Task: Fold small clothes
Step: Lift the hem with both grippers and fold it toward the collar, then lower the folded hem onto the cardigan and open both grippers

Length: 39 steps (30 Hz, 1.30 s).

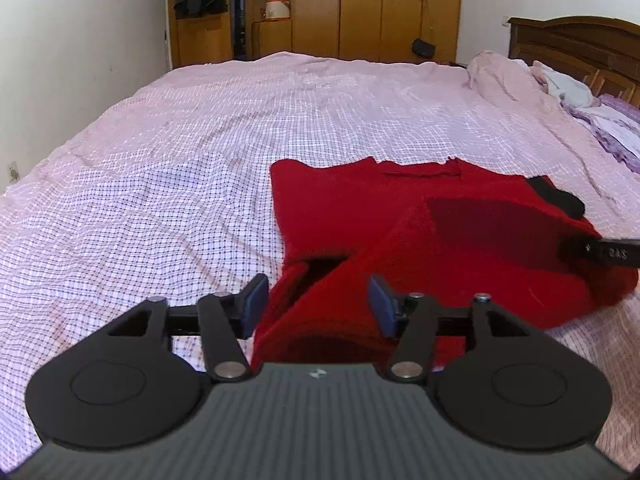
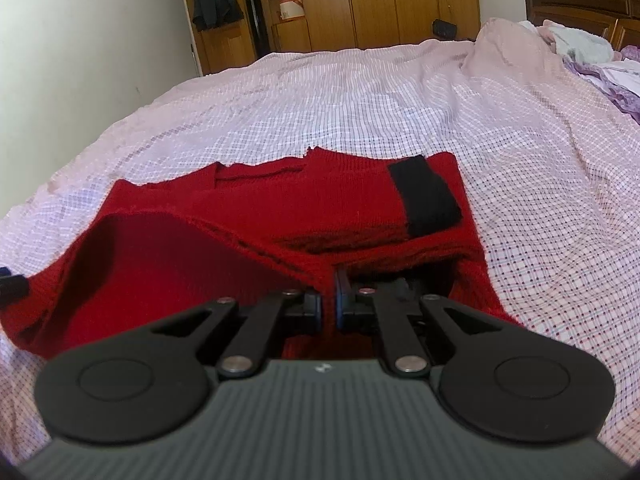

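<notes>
A red knitted sweater (image 1: 460, 240) with black cuffs (image 2: 426, 196) lies partly folded on the checked bedsheet (image 1: 160, 200). My left gripper (image 1: 318, 304) is open, its blue pads either side of the sweater's near left corner, which rises between them. My right gripper (image 2: 329, 300) is shut on the sweater's near hem (image 2: 312, 276) and holds it lifted, so a flap (image 2: 160, 264) arches up on the left. The right gripper's tip shows at the right edge of the left wrist view (image 1: 600, 254).
The bed's wooden headboard (image 1: 576, 44) is at the far right, with a bunched pink blanket (image 1: 504, 76) and purple bedding (image 1: 612, 120) beside it. Wooden wardrobes (image 1: 380, 4) and a shelf unit stand beyond the bed. A white wall (image 1: 80, 40) runs along the left.
</notes>
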Available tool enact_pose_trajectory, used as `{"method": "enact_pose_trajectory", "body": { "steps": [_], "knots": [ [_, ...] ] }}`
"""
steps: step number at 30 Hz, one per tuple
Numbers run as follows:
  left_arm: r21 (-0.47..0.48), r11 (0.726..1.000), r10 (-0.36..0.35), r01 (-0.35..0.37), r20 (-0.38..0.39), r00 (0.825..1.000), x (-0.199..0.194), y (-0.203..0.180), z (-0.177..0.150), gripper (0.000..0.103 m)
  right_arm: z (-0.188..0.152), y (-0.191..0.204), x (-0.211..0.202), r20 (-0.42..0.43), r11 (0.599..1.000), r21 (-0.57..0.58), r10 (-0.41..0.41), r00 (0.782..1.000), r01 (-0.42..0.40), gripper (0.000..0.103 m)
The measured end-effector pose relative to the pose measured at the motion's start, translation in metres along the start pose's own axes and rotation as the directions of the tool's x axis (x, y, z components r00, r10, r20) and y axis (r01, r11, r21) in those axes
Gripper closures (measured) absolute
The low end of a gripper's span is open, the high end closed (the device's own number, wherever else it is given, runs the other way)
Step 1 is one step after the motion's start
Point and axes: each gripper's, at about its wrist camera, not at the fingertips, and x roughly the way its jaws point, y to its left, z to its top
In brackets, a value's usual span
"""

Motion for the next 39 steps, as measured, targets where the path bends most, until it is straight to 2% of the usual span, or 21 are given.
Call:
{"method": "enact_pose_trajectory", "body": {
  "steps": [2,8,14,19,22,24,25,26,28,29,35,39],
  "knots": [
    [0.027,1.000,-0.003,0.003,-0.007,1.000,-0.006,0.000,-0.004,0.034,0.000,0.000,0.001,-0.002,1.000,0.000,-0.001,1.000,0.001,0.094],
    [0.150,0.989,-0.010,0.014,-0.025,1.000,-0.018,-0.006,-0.014,0.033,-0.001,0.001,0.000,-0.004,1.000,0.006,-0.005,1.000,0.005,0.094],
    [0.208,0.977,-0.034,0.045,-0.054,0.998,-0.026,-0.006,-0.022,0.033,-0.001,0.002,0.001,-0.009,1.000,-0.001,-0.013,1.000,0.013,0.094],
    [0.237,0.971,-0.003,0.015,-0.052,0.999,-0.016,0.000,-0.025,0.033,-0.003,0.003,0.001,-0.010,1.000,-0.002,-0.019,1.000,0.019,0.094],
    [0.222,0.974,-0.032,0.040,-0.039,0.999,-0.003,0.007,-0.021,0.033,-0.005,0.004,0.001,-0.012,1.000,-0.002,-0.024,1.000,0.024,0.094],
    [0.221,0.971,-0.085,0.088,-0.022,0.996,0.005,0.009,-0.020,0.034,-0.006,0.005,0.000,-0.010,1.000,-0.007,-0.029,1.000,0.029,0.094],
    [0.223,0.969,-0.108,0.108,-0.014,0.994,0.007,0.009,-0.020,0.041,-0.007,0.006,-0.001,-0.008,0.999,-0.010,-0.031,0.999,0.031,0.094],
    [0.226,0.965,-0.137,0.135,-0.008,0.991,0.009,0.009,-0.020,0.063,-0.007,0.006,-0.002,-0.006,0.999,-0.013,-0.033,0.999,0.033,0.094],
    [0.210,0.966,-0.150,0.150,-0.013,0.989,0.014,0.008,-0.019,0.084,-0.008,0.008,-0.004,0.003,0.999,-0.015,-0.037,0.999,0.037,0.094],
    [0.197,0.970,-0.147,0.145,-0.002,0.989,0.014,0.008,-0.019,0.090,-0.008,0.008,-0.006,0.016,0.999,-0.011,-0.038,0.999,0.038,0.094],
    [0.067,0.991,-0.120,0.113,0.109,0.987,0.003,0.020,0.003,0.093,0.001,0.016,-0.032,0.155,0.997,-0.039,-0.053,0.986,0.060,0.094],
    [0.067,0.994,-0.093,0.082,0.182,0.979,0.002,0.015,0.027,0.093,0.022,0.021,-0.046,0.261,0.994,-0.060,-0.075,0.963,0.094,0.094]
  ]
}}
